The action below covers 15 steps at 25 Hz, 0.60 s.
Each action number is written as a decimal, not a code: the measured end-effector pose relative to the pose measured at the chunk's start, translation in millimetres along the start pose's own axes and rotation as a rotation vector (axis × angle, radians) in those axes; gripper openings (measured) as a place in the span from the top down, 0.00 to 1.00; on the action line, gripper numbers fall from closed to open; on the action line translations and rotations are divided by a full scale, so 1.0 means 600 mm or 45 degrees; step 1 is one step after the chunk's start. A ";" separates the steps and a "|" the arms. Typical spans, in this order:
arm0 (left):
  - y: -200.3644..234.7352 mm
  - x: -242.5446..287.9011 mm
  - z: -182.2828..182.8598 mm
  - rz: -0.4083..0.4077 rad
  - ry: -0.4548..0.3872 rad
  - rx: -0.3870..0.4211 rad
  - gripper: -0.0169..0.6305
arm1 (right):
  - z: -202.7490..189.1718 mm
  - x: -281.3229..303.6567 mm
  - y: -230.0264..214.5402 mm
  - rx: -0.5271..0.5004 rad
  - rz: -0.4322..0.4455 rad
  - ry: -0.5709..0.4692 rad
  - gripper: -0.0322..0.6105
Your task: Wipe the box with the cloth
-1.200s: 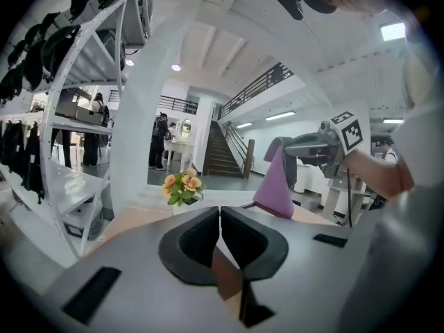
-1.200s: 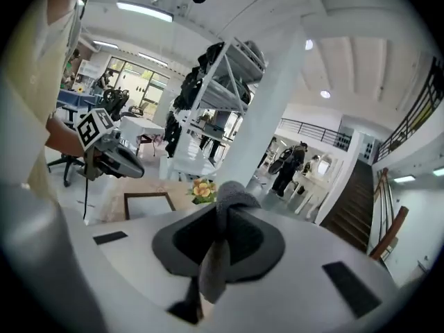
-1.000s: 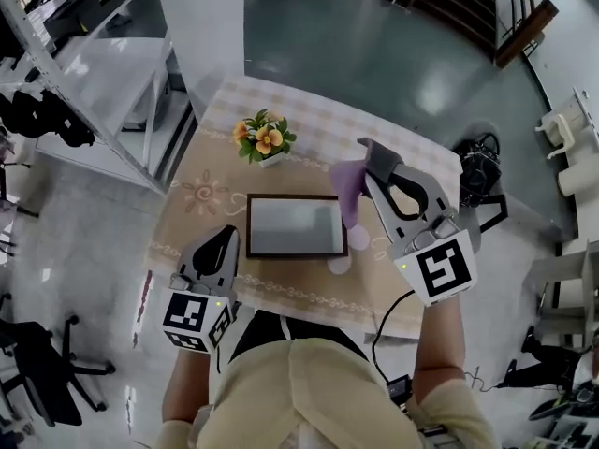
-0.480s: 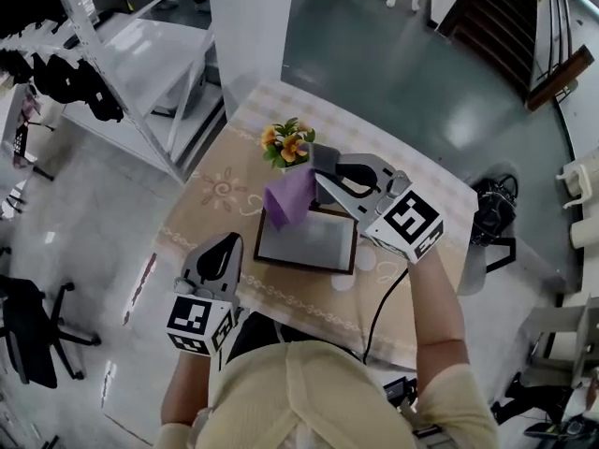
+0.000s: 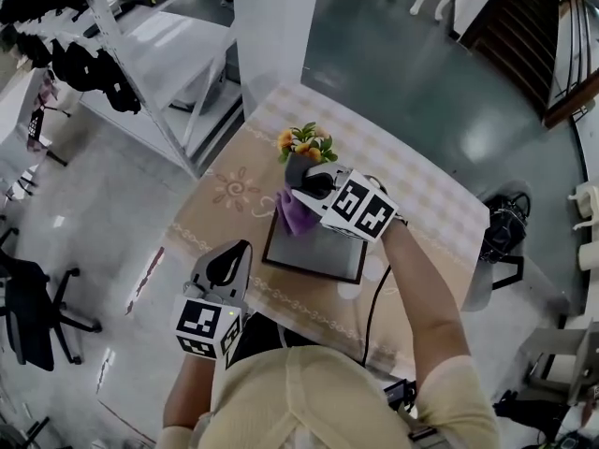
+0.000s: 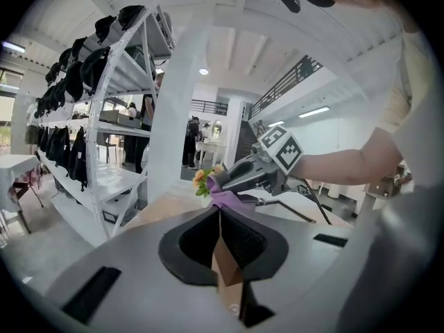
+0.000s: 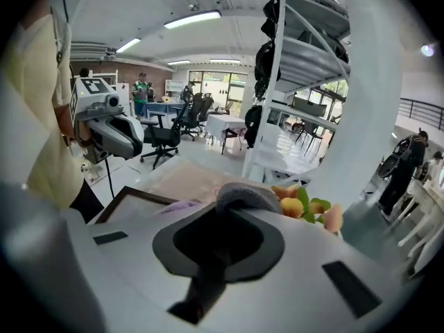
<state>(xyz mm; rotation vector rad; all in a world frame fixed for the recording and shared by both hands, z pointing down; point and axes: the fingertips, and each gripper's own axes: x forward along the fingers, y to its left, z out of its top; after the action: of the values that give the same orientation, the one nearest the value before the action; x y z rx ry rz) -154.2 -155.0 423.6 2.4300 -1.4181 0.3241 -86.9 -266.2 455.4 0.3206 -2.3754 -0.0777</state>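
The right gripper (image 5: 297, 188) clamps the cloth (image 5: 296, 216) at the box (image 5: 323, 252) corner — wiping seems barely begun — left gripper (image 5: 240, 250) closed on nothing.

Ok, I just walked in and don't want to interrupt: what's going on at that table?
A person is wiping a box with a cloth, holding a tool in each hand. The right tool is shut on the purple cloth and holds it at the far left corner of the shallow dark-framed box, right beside the flower pot. The left tool is shut and empty, at the near edge of the table. Whether the cloth touches the box can't be made out.
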 end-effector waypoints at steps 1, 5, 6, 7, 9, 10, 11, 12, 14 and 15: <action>-0.005 0.002 -0.004 -0.010 0.006 0.005 0.94 | -0.001 0.006 0.006 0.001 0.036 0.002 0.89; -0.017 0.013 -0.019 -0.025 0.034 0.014 0.94 | -0.001 0.015 0.012 0.040 0.118 0.014 0.89; -0.018 0.015 -0.021 -0.029 0.038 0.006 0.94 | -0.003 0.017 0.010 0.057 0.127 0.025 0.89; -0.020 0.017 -0.022 -0.035 0.039 -0.003 0.94 | -0.005 0.020 0.009 0.074 0.135 0.038 0.89; -0.023 0.018 -0.023 -0.043 0.040 -0.012 0.94 | -0.012 0.023 0.006 0.101 0.144 0.073 0.89; -0.025 0.019 -0.022 -0.046 0.040 -0.010 0.94 | -0.016 0.023 0.005 0.109 0.148 0.092 0.89; -0.026 0.019 -0.022 -0.048 0.040 -0.008 0.94 | -0.021 0.022 0.005 0.111 0.151 0.110 0.89; -0.027 0.020 -0.022 -0.050 0.041 -0.005 0.94 | -0.026 0.021 0.005 0.107 0.153 0.127 0.89; -0.029 0.020 -0.022 -0.052 0.041 -0.001 0.94 | -0.038 0.017 0.008 0.086 0.157 0.167 0.89; -0.029 0.019 -0.022 -0.052 0.042 0.001 0.94 | -0.045 0.015 0.010 0.069 0.160 0.192 0.89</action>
<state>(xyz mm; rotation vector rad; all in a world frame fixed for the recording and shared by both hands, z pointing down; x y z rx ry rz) -133.7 -151.4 437.1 2.4397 -1.3533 0.3536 -75.9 -261.9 482.2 0.1955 -2.2445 0.0679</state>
